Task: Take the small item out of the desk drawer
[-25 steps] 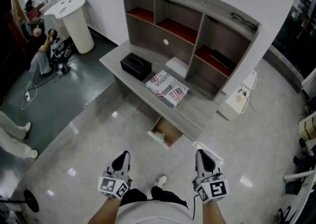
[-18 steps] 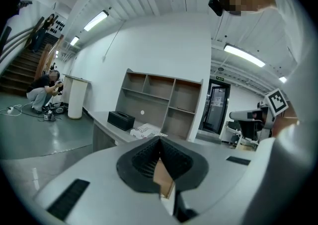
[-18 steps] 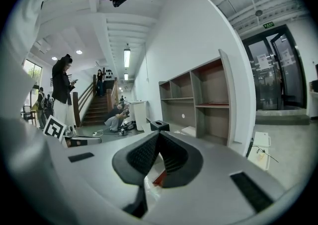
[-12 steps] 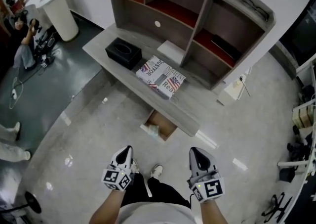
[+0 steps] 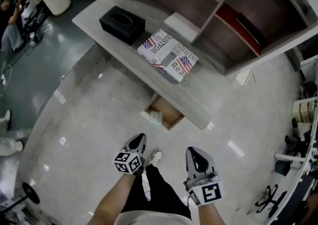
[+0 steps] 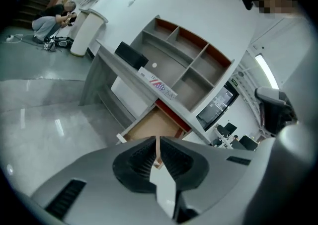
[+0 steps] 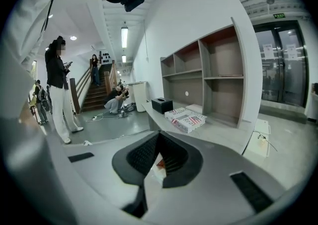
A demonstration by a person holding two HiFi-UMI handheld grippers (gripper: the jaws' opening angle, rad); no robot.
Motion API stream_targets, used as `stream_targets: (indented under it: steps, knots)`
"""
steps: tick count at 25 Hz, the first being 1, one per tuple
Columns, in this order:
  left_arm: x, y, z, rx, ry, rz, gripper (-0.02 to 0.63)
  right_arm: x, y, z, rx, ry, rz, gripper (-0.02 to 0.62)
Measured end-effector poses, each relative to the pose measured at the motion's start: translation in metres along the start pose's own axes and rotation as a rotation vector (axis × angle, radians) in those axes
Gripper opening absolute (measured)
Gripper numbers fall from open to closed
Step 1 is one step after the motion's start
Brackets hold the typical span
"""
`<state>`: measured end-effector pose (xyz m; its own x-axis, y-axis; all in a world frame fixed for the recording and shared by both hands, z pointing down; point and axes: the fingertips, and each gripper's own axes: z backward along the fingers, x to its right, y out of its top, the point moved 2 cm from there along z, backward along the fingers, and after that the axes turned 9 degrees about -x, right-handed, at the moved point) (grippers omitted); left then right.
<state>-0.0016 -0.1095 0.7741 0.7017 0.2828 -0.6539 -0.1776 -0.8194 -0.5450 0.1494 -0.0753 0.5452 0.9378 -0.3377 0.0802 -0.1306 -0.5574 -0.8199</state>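
Under the grey desk (image 5: 119, 45) a wooden drawer (image 5: 171, 119) stands pulled out. A small pale item (image 5: 155, 117) lies at the drawer's near left corner. My left gripper (image 5: 140, 137) hangs shut and empty over the floor, a short way in front of the drawer. My right gripper (image 5: 193, 151) is beside it on the right, jaws together and holding nothing. In the left gripper view the left gripper (image 6: 157, 149) points at the open drawer (image 6: 151, 124); the item does not show there. The right gripper (image 7: 158, 162) looks over the desk top.
On the desk stand a black tissue box (image 5: 121, 22), a stack of flag-printed boxes (image 5: 167, 55) and a white flat box (image 5: 182, 20), with a shelf unit (image 5: 233, 25) behind. My shoe (image 5: 155, 158) is between the grippers. People (image 7: 58, 90) stand by the stairs.
The head view has come closer to the desk and the drawer now lies nearer the grippers. Both grippers moved forward toward it and stayed shut.
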Motion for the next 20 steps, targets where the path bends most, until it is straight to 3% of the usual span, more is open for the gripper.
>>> stream_targets:
  steps: [3, 6, 14, 20]
  knots:
    - [-0.014, -0.02, -0.027, -0.046, -0.025, 0.072, 0.029, -0.003, -0.014, -0.013, -0.013, -0.006, -0.01, 0.023]
    - [-0.029, -0.038, -0.051, -0.081, -0.035, 0.154, 0.091, -0.001, -0.03, -0.02, -0.043, -0.015, -0.027, 0.023]
    - [-0.051, -0.063, -0.099, -0.081, -0.089, 0.411, 0.146, 0.01, -0.064, -0.024, -0.097, -0.063, -0.07, 0.023]
    - [-0.057, -0.065, -0.119, -0.072, -0.101, 0.498, 0.156, 0.009, -0.079, -0.028, -0.115, -0.065, -0.093, 0.023]
